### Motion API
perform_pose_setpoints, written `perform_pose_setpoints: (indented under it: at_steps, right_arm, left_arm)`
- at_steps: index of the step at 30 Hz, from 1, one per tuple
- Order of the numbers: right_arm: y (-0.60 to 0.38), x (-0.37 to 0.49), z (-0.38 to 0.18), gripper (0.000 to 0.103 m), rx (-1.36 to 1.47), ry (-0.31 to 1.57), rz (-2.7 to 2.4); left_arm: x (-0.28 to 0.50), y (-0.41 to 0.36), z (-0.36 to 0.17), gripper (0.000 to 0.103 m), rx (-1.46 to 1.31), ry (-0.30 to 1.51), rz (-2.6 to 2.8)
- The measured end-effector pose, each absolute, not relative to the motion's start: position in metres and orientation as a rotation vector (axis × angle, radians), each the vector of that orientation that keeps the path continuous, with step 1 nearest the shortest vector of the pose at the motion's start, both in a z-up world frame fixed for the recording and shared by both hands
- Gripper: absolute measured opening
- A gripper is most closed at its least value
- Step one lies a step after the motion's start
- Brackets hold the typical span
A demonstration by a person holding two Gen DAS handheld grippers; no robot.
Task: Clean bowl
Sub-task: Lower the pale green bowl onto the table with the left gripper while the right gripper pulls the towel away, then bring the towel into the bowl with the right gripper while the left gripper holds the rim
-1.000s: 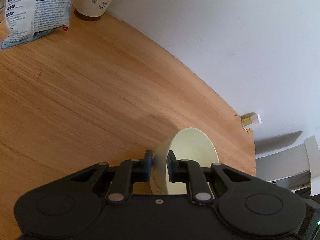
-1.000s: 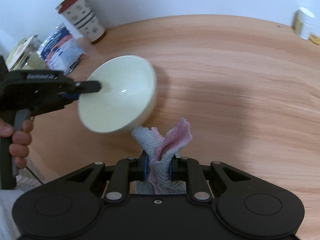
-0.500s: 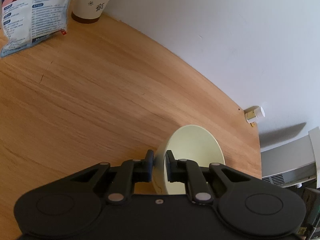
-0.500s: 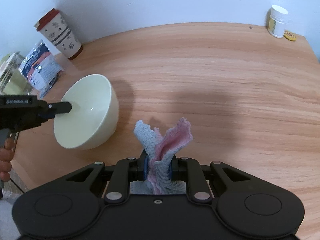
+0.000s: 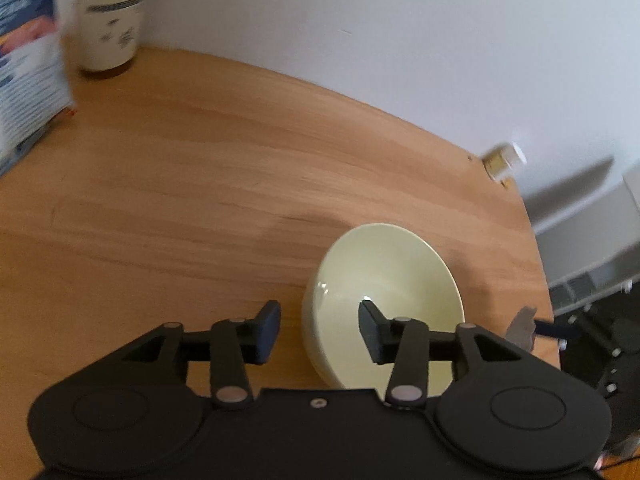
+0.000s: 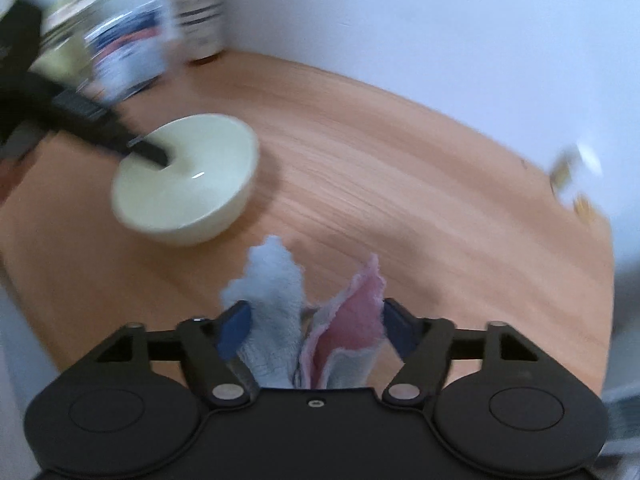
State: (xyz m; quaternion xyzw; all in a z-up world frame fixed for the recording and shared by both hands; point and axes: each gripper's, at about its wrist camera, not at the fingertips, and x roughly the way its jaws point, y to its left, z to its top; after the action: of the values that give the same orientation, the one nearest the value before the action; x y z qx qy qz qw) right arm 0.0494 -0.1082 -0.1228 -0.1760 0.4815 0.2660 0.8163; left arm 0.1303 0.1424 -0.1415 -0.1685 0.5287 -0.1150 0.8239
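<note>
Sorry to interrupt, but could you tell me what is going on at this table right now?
A person with a handheld gripper in each hand is cleaning a cream bowl that sits upright on the wooden table. The left gripper straddles the bowl's near rim, jaws opening, pads clear of it. The right gripper is opening too; the blue and pink cloth stands loosely between its fingers, beside the bowl.

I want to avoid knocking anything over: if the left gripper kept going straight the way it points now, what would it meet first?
Probably the cream bowl: the left gripper, jaws opening, straddles its near rim, so that wall comes first, though depth is hard to judge.
</note>
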Motion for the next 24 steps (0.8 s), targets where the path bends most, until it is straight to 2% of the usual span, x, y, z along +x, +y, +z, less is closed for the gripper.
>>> perform_pose_setpoints:
  at_steps: [6,11,14,16,23,24]
  right_arm:
    - [-0.097,0.032,-0.113,0.085,-0.563,1.037,0.707]
    - [-0.088,0.033,-0.133,0.083,-0.586,1.090,0.713]
    - [-0.090,0.045,-0.149,0.076,-0.524,1.155,0.632]
    - [-0.097,0.054,-0.154,0.066,-0.436,1.199,0.573]
    - [-0.112,0.059,-0.162,0.062,-0.327,1.217,0.497]
    - [-0.113,0.059,-0.162,0.061,-0.321,1.217,0.497]
  left_arm:
    - [0.136,0.138,-0.146,0.048,-0.296,1.154,-0.283]
    - [0.134,0.135,-0.146,0.047,-0.241,1.157,-0.316]
    - [0.135,0.134,-0.146,0.044,-0.221,1.157,-0.330]
    - [0.135,0.134,-0.144,0.042,-0.217,1.154,-0.346]
    - [0.135,0.134,-0.146,0.036,-0.197,1.167,-0.385]
    - [0.136,0.134,-0.146,0.031,-0.196,1.170,-0.389]
